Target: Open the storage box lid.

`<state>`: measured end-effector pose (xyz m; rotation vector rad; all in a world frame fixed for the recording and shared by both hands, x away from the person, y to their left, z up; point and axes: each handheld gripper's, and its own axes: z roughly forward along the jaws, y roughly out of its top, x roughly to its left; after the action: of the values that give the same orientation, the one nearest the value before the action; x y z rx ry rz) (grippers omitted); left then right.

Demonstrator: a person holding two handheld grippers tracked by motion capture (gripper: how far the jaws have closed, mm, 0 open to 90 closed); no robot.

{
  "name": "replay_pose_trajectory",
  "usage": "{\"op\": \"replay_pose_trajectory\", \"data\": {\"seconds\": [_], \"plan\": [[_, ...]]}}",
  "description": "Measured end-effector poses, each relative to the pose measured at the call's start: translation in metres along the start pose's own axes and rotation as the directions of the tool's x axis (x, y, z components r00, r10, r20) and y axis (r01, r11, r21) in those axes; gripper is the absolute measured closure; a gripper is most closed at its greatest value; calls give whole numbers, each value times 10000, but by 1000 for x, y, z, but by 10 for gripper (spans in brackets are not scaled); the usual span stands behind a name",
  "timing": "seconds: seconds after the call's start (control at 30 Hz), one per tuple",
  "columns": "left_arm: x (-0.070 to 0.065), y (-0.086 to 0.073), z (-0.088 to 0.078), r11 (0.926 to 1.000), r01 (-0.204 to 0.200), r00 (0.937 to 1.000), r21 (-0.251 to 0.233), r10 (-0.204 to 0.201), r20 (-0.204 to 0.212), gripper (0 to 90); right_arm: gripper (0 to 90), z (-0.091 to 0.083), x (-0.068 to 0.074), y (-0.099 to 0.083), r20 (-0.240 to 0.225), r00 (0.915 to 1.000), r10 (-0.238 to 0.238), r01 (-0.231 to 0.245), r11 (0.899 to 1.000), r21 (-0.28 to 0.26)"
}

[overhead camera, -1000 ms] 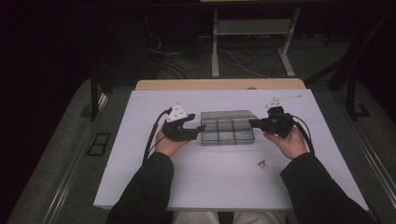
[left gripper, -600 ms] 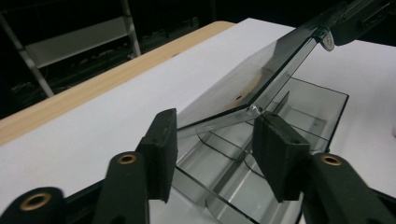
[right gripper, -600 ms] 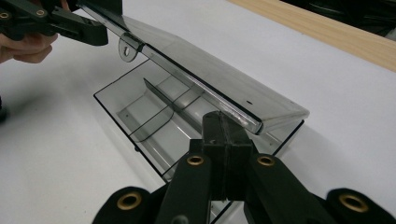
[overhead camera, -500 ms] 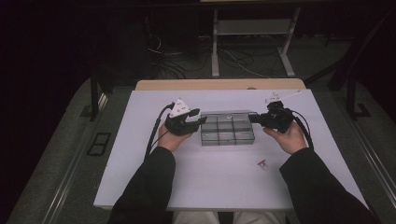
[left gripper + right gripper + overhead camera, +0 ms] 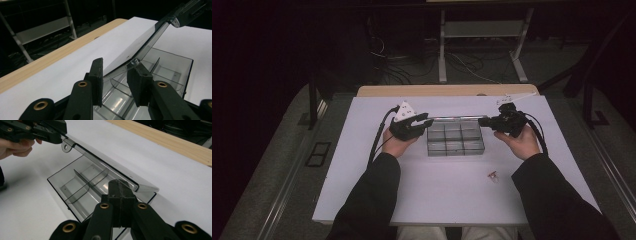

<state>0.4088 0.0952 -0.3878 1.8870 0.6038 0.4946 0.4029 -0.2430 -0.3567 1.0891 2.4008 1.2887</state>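
Observation:
A clear plastic box (image 5: 455, 142) with several compartments sits mid-table, and its lid (image 5: 455, 118) is tilted up along the far side. My right gripper (image 5: 482, 120) is shut on the lid's right corner (image 5: 130, 185). My left gripper (image 5: 428, 120) is at the lid's left end. Its jaws have just been closing. The lid's corner (image 5: 133, 61) lies between them and touches one pad (image 5: 138, 80), with a gap to the other, so the left gripper (image 5: 115, 75) is open. The right gripper view shows the left gripper (image 5: 56, 135) above the lid's tab (image 5: 66, 146).
The box stands on a white sheet (image 5: 447, 200) over a wooden table (image 5: 447, 90). A small red piece (image 5: 493, 176) lies near the front right. A metal stand (image 5: 482, 35) and cables are on the floor beyond.
The lid has swung up from the box, held at its right end. The left jaws have narrowed around its left end. Both hands have shifted slightly toward the far side.

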Motion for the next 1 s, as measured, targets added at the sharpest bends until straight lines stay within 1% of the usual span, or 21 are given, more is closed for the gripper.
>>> {"op": "replay_pose_trajectory", "data": {"seconds": [0.1,0.33,0.47,0.53,0.6,0.67,0.7,0.83,0.87,0.93,0.97,1.0], "plan": [[2,1,1,10000,-44,10000,6,44,18,659,868,-1,-3,0,-46,10000,36,-37,10000,-89],[8,3,3,10000,-11,10000,-11,11,35,683,823,-4,-10,-3,-26,9996,285,-285,9996,-43],[10,5,6,9999,50,10000,-97,-50,23,686,742,-3,-18,-5,151,9992,382,-381,9993,-42],[12,6,6,10000,-1,10000,-49,1,29,687,680,-1,-22,-7,232,9984,510,-507,9986,-169],[13,6,8,9994,226,9997,-243,-226,0,687,639,2,-27,-7,251,9983,530,-523,9982,-301],[14,6,8,9994,259,9997,-220,-259,-19,687,609,5,-30,-7,333,9974,644,-630,9971,-417],[14,7,9,9994,267,9996,-233,-267,-28,689,596,6,-32,-6,286,9972,686,-673,9967,-444],[17,7,10,9992,308,9995,-272,-309,-49,689,531,13,-38,-5,284,9977,609,-588,9960,-673],[17,7,10,9990,351,9994,-285,-353,-59,689,517,14,-39,-4,221,9980,598,-581,9957,-717],[19,7,12,9986,420,9991,-308,-422,-65,689,496,18,-42,-2,243,9984,508,-486,9953,-835],[20,7,12,9984,469,9988,-312,-472,-88,690,485,19,-43,-2,151,9987,495,-480,9953,-840],[21,7,13,9981,527,9985,-334,-530,-95,690,475,21,-45,-1,150,9991,385,-370,9953,-900]]}}
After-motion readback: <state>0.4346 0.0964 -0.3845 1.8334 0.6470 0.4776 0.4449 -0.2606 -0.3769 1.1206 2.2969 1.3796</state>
